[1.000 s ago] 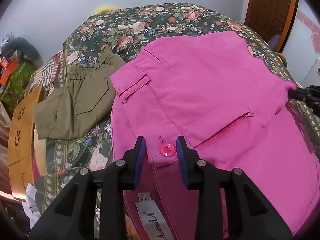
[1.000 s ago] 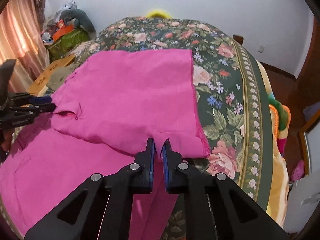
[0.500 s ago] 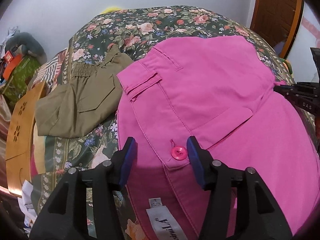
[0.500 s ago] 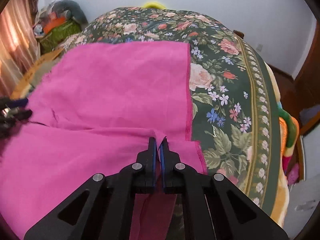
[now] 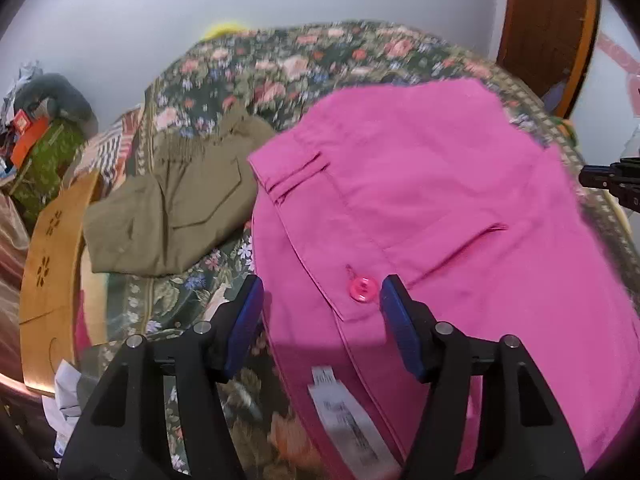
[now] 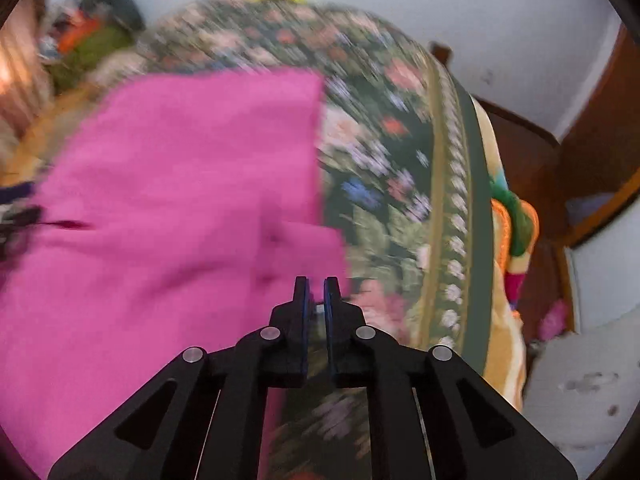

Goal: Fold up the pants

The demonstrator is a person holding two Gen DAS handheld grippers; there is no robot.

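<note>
Floral bedspread (image 5: 256, 60), dark green with pink roses, covers the bed on which everything lies. Across its near right part spread the pink pants (image 5: 420, 184), folded over on themselves so that the upper layer, with its waistband and belt loop, lies slantwise on the lower one; in the right wrist view the same pants (image 6: 172, 184) fill the left half of the blurred picture, their straight edge ending against the flowers. Just beside them on the left rests a folded olive-green garment (image 5: 176, 216), and further left stands a curved wooden board (image 5: 52, 264) at the bed's edge. The left gripper (image 5: 322, 300) hangs over the waistband corner with its jaws well apart, having just been opening; the cloth lies below and between the blue pads (image 5: 244, 320), which do not press on it. The right gripper (image 6: 316, 292) has its jaws parted by a narrow slit, having just begun to open, with no cloth caught between them and the pants' corner just to its left. Between the left gripper's fingers shows a pink button (image 5: 363, 289), and nearer the camera a white label (image 5: 344, 412).
</note>
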